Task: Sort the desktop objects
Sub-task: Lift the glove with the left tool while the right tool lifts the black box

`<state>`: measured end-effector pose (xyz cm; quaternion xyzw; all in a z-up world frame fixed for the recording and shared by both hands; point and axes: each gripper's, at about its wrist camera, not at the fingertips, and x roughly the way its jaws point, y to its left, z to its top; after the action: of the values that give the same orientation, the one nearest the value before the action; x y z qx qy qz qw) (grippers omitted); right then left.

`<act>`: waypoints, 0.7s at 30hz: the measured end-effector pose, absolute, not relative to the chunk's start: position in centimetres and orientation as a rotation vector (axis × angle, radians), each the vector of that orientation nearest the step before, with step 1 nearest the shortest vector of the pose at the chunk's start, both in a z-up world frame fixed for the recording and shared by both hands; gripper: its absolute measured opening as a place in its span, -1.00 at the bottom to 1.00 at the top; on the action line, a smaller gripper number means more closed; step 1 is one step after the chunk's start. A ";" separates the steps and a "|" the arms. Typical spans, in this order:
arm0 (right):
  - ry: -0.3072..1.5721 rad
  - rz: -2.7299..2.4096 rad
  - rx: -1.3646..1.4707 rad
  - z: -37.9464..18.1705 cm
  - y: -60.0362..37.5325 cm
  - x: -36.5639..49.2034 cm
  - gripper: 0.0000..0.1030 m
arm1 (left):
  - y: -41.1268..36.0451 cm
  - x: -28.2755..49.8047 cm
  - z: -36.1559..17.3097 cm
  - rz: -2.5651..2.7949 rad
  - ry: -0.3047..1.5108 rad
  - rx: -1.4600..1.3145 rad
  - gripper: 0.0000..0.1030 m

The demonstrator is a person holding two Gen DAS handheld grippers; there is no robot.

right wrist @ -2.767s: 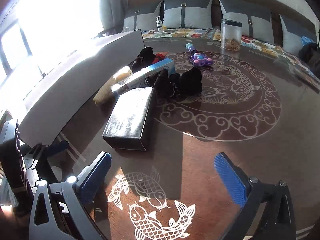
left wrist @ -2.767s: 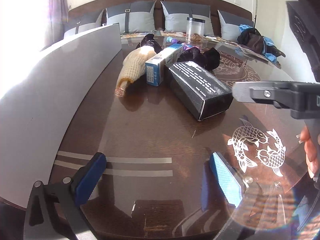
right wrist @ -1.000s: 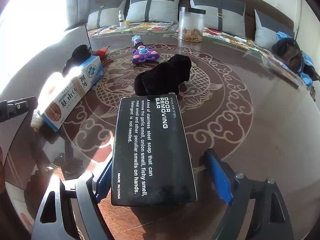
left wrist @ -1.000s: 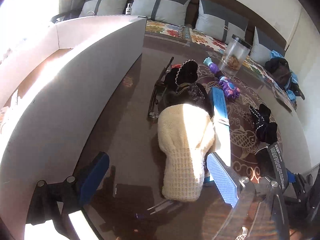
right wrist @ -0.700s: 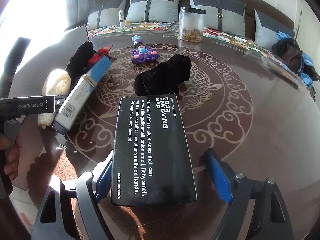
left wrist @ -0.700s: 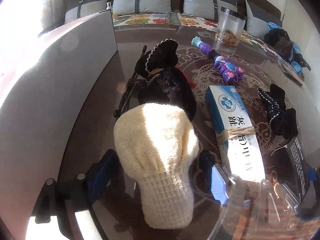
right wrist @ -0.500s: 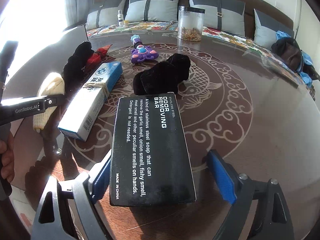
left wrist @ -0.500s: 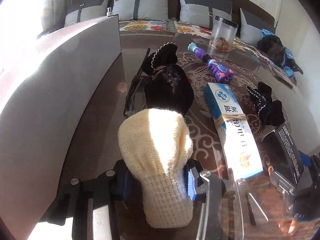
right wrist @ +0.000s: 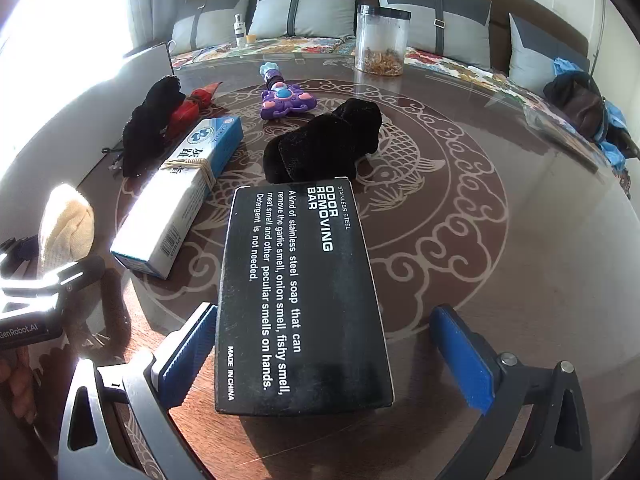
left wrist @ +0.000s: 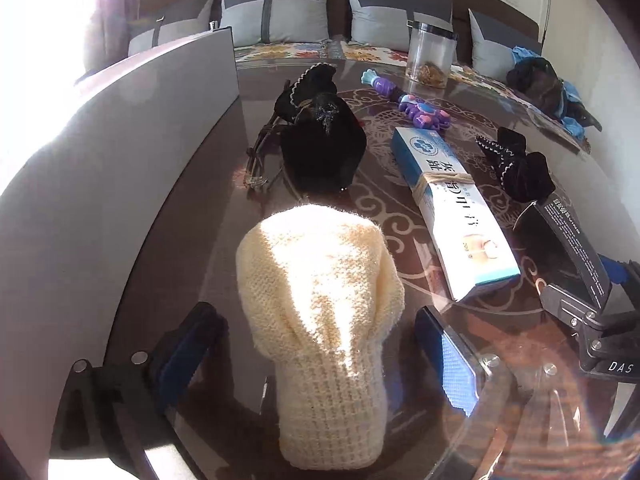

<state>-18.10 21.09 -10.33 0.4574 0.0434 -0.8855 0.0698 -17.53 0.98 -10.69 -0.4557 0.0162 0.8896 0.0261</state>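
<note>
Knitted cream pouch point(left wrist: 320, 312) lies on the tabletop point(left wrist: 200, 216) between the spread fingers of the left hand-held gripper point(left wrist: 316, 348), long axis running near to far along the gripper's line; its jaws have just been opening and neither pad presses it. Just right lies the blue-and-white carton point(left wrist: 452, 208). Further right, the black box point(right wrist: 300, 300) lies lengthwise within the right hand-held gripper point(right wrist: 324, 356), jaws wide, right pad clear of it. Judged: each gripper is nearest its own item; closing is the next requirement.
</note>
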 end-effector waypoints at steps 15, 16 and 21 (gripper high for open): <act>0.131 -2.664 1.376 -10.3 21.1 -18.1 1.00 | 0.9 -17.6 -10.8 2.753 0.038 -1.414 1.00; 0.131 -2.664 1.376 -10.3 21.1 -18.0 1.00 | 0.9 -17.6 -10.8 2.753 0.038 -1.414 1.00; 0.131 -2.664 1.376 -10.4 21.1 -18.1 1.00 | 0.9 -17.6 -10.8 2.753 0.038 -1.414 1.00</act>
<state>-18.11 21.09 -10.39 0.4574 0.0436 -0.8854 0.0702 -17.64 0.95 -10.76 -0.4567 0.0123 0.8892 0.0231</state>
